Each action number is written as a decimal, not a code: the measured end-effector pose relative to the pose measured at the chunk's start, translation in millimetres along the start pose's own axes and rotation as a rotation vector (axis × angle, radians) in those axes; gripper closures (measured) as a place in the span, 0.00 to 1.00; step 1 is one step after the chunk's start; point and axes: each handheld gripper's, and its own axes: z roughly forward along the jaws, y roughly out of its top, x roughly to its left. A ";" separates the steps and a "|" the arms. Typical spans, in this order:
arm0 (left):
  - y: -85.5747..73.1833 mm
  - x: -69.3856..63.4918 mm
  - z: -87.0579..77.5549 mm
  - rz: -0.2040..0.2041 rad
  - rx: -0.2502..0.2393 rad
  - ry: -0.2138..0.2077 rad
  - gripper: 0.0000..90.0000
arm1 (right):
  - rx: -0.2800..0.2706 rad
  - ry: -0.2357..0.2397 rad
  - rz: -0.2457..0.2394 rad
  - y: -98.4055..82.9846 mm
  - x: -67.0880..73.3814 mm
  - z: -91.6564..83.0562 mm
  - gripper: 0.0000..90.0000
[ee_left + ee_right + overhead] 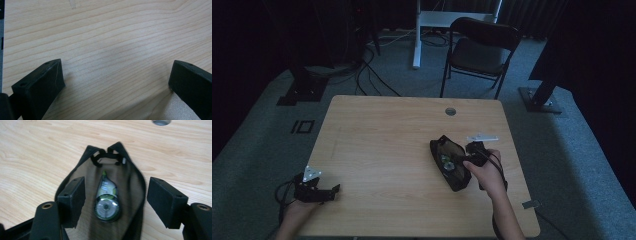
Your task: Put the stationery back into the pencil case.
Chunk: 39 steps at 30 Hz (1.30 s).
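Right gripper (469,156) hovering spread over black mesh pouch (450,162), right side of table (382,135)
High view: left gripper (332,190) idling spread, well apart. Right gripper view: correction tape (107,200) lying inside pouch (87,172), between gripper's (116,200) jaws, nothing pinched

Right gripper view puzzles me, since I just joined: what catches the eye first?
A black mesh pouch lies on the wooden table, with a clear green correction tape roller inside. The right gripper hangs over it, jaws open either side. At the near left edge, the left gripper sits open.
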 end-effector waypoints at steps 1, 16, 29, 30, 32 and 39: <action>0.0 0.1 0.0 0.000 0.000 -0.001 0.00 | -0.007 -0.007 0.002 -0.6 -1.8 -2.1 0.33; 0.0 0.0 0.0 0.000 0.000 0.000 0.00 | -0.079 -0.052 0.048 -24.7 -30.6 -18.3 0.30; -0.1 0.0 0.2 0.000 -0.002 0.000 0.00 | -0.101 -0.132 0.099 -53.8 -57.4 -18.7 0.29; -0.1 0.0 0.1 0.000 -0.002 0.000 0.00 | -0.101 -0.137 0.100 -56.2 -59.2 -18.1 0.29; -0.1 0.0 0.2 0.000 -0.002 0.000 0.00 | -0.107 -0.146 0.117 -61.3 -62.9 -17.4 0.29; -0.1 0.1 0.1 0.002 0.000 0.000 0.00 | -0.100 -0.169 0.159 -79.7 -73.6 -10.2 0.29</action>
